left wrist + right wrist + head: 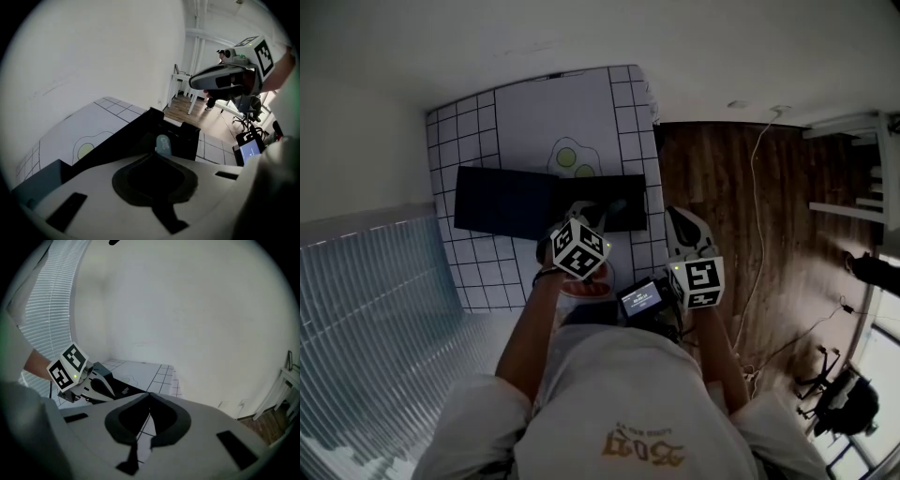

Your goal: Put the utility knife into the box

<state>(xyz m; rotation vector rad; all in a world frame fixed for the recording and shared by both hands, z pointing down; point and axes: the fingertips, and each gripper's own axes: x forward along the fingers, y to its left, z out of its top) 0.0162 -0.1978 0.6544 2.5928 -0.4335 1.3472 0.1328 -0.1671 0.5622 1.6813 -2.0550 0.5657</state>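
A black box [630,221] lies open on the gridded mat [534,112], with its dark lid [502,202] spread out to the left. The pale teal utility knife [163,144] rests inside the box [180,138], just past and slightly right of my left gripper's tips. My left gripper [583,210] [152,154] hangs over the box's near edge, shut, with nothing seen pinched between its jaws. My right gripper [680,223] [149,393] is off the table's right side, shut and empty. Each gripper shows in the other's view: the right gripper [220,82] and the left gripper [89,380].
A fried-egg drawing [572,155] is printed on the mat behind the box. The table's right edge drops to a wooden floor [741,206] with a cable [757,234]. A small lit screen [640,298] hangs at the person's waist. A white wall stands behind the table.
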